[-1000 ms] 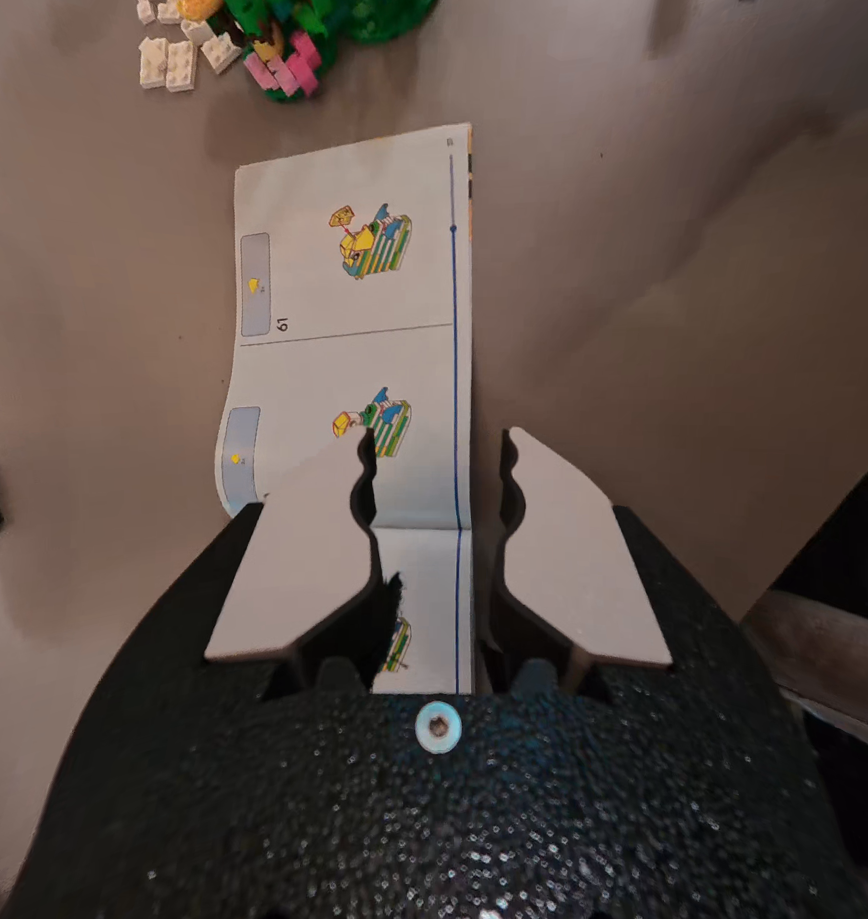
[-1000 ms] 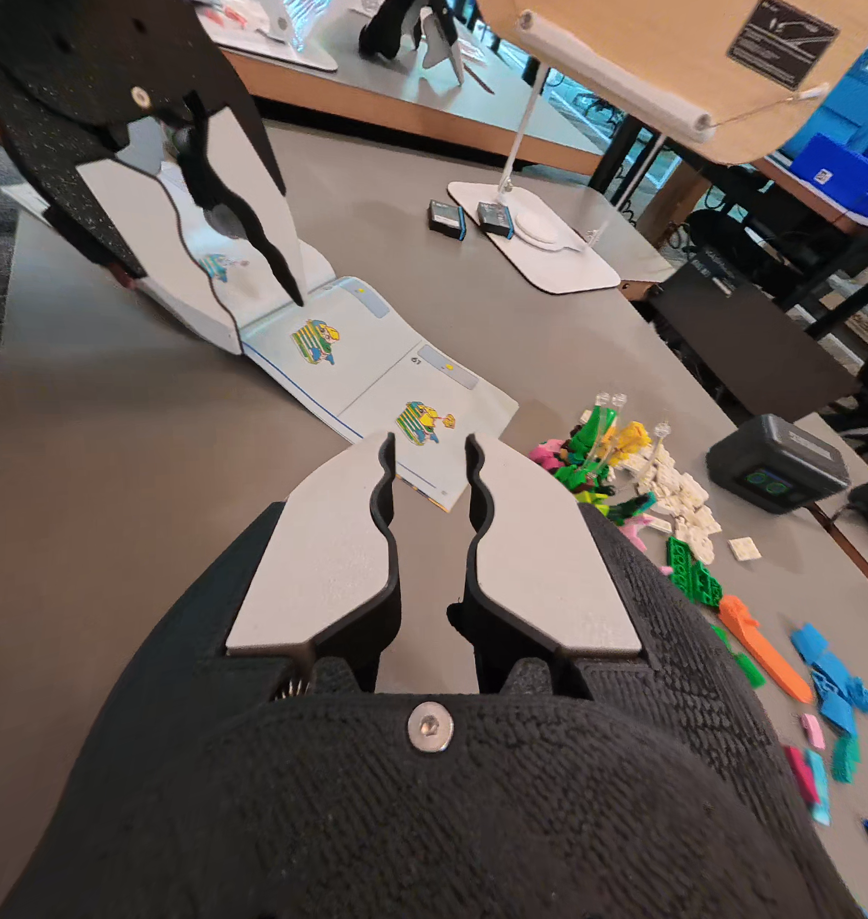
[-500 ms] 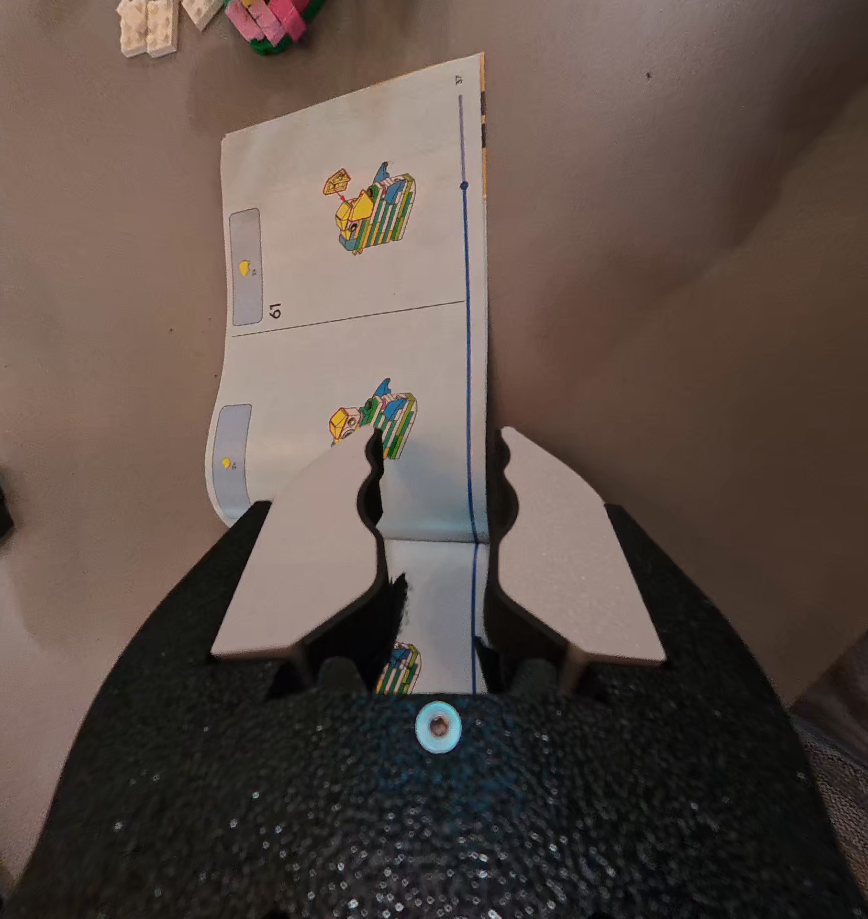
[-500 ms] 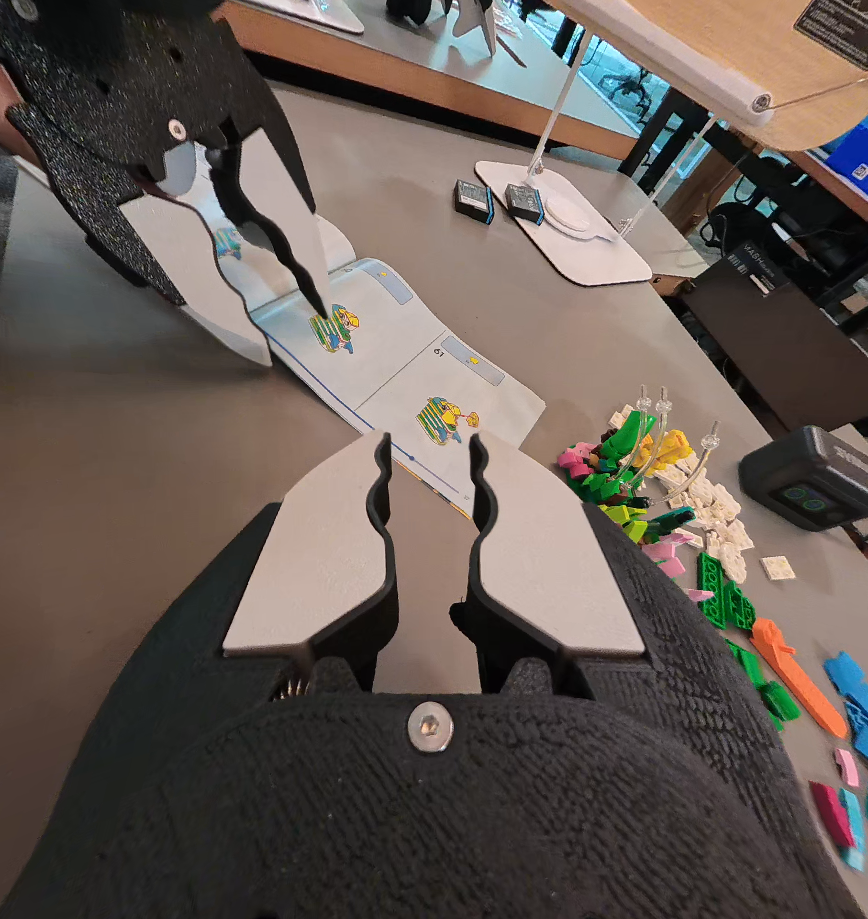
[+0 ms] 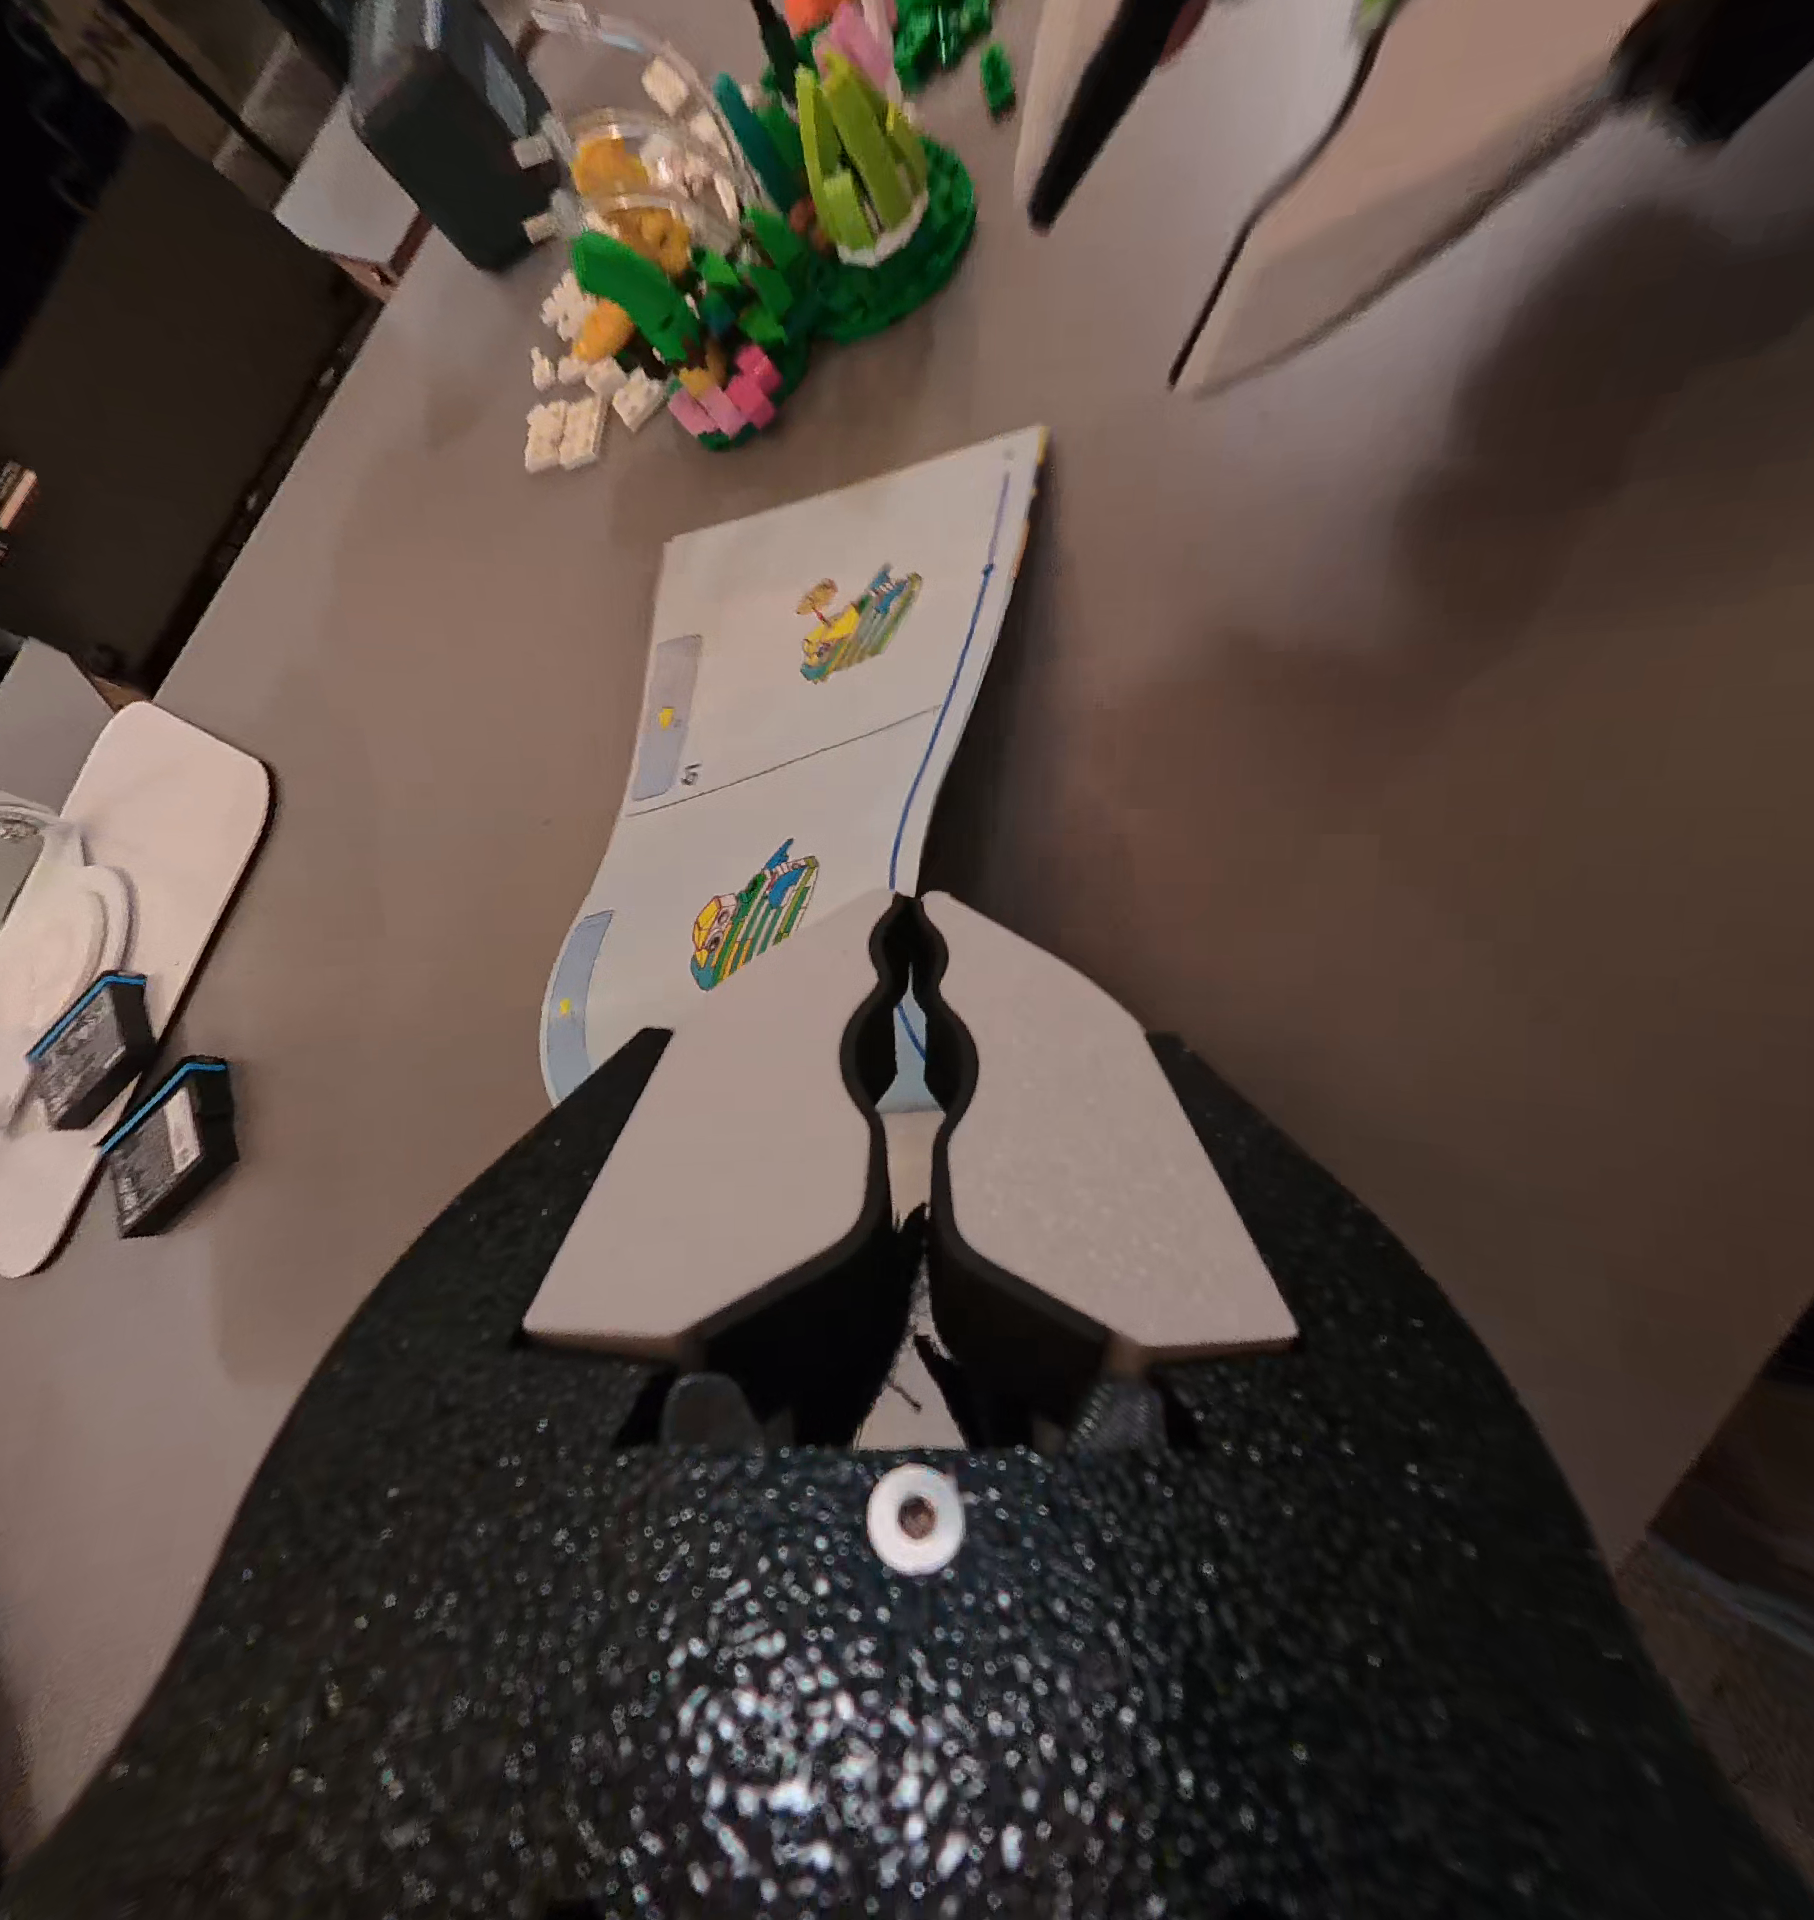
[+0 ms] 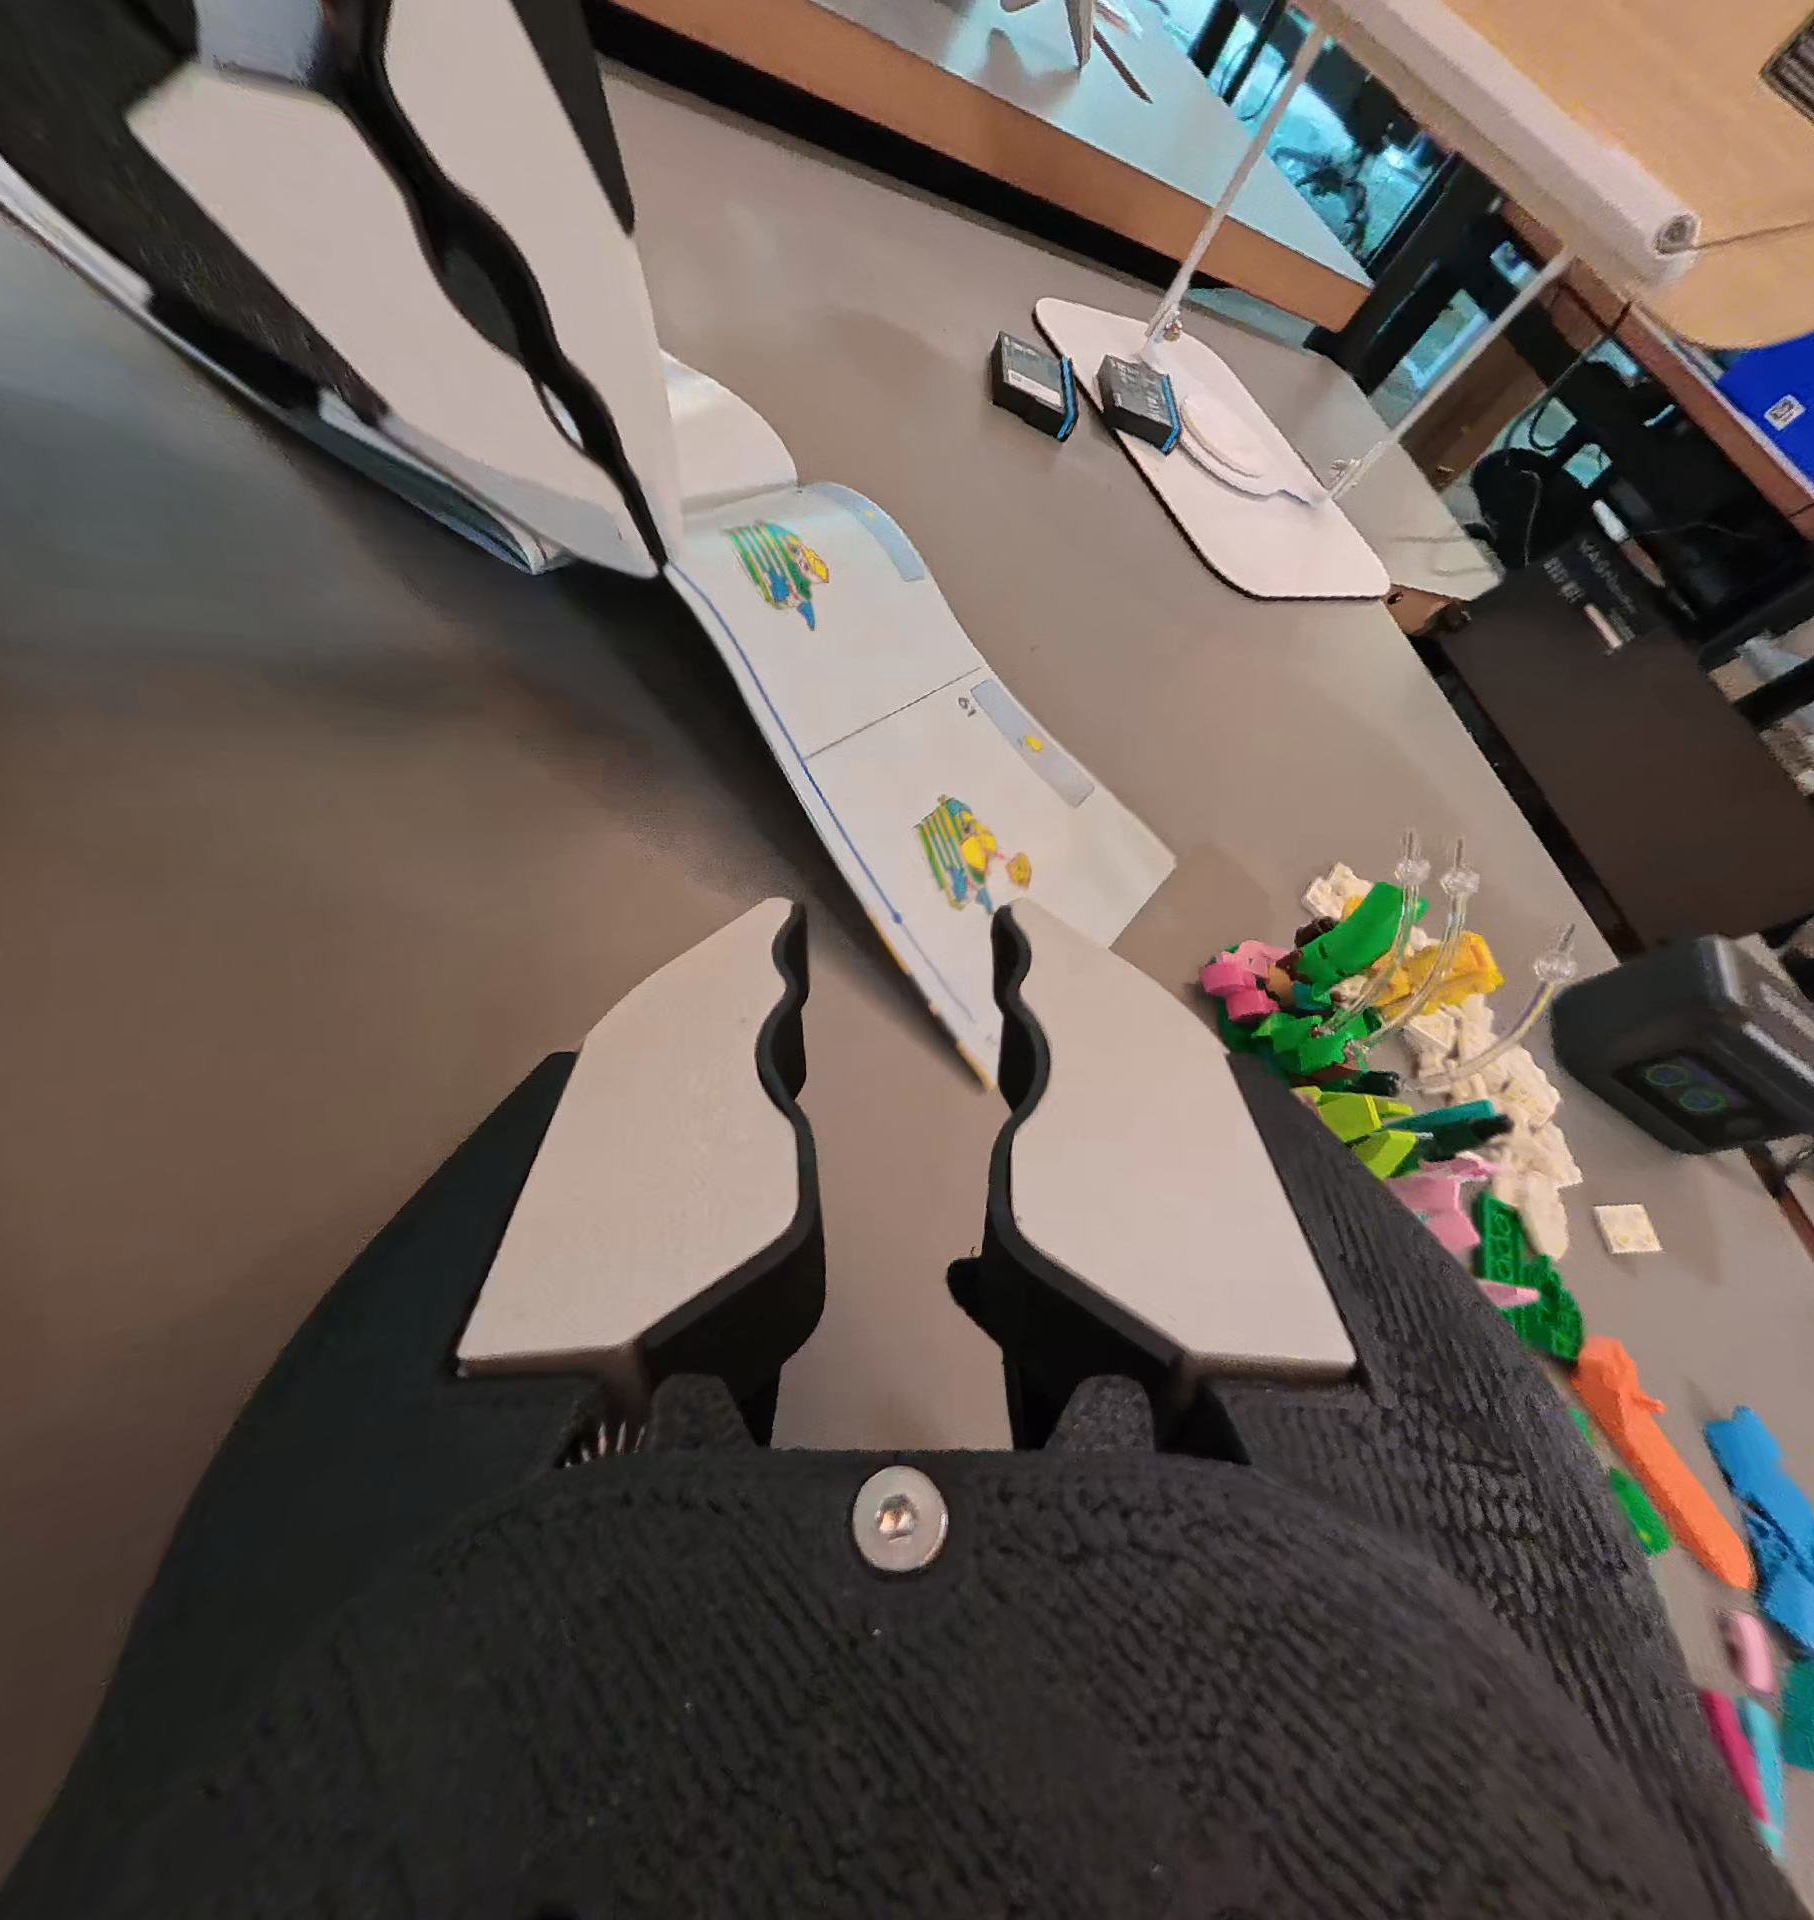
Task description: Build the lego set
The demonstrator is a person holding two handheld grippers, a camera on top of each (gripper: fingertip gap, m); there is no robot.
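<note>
The open instruction booklet (image 5: 799,707) lies on the grey table, and its near page curls upward. My left gripper (image 5: 910,914) is shut on the right edge of that page. The right wrist view shows it (image 6: 654,551) pinching the page of the booklet (image 6: 882,665) at the upper left. My right gripper (image 6: 898,925) is open and empty, above the table just short of the booklet's near corner. It shows blurred in the left wrist view (image 5: 1105,301). The partly built green lego plant (image 5: 778,260) stands beyond the booklet, with white bricks (image 5: 581,416) beside it.
Loose pieces lie to the right: green and pink parts (image 6: 1329,997), an orange piece (image 6: 1651,1455) and blue pieces (image 6: 1786,1507). A white lamp base (image 6: 1246,468) with two black batteries (image 6: 1033,369) stands farther off. A black device (image 6: 1703,1049) sits near the table's right edge. The partly built green lego plant (image 5: 778,260) lies around 12 cm away from my right fingertips. The right camera catches it too, in the right wrist view (image 6: 1302,1040).
My left gripper has closed on the page's edge and tilted up, and the page now curls. My right gripper stays open and has moved closer to the booklet.
</note>
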